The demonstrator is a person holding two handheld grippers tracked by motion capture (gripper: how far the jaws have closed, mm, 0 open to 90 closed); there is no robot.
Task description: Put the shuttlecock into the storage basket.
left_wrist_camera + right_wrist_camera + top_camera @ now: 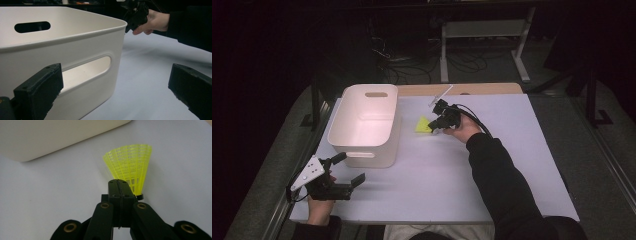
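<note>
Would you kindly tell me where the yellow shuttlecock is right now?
In the high view, the shuttlecock lies on the table just right of the white bin, at the tip of the right gripper.

Thing: a yellow plastic shuttlecock (130, 167), with a net-like open skirt and a dark rim at its base.
Pose: it is seen lying on the white table (492, 165), skirt flared toward 12 o'clock in the right gripper view.
Place: in the high view it is found just at 3 o'clock of the white bin (364, 125).
Contact: whether it is pinched cannot be told; the right gripper (119, 195) is seen at its base with jaws pressed together.
</note>
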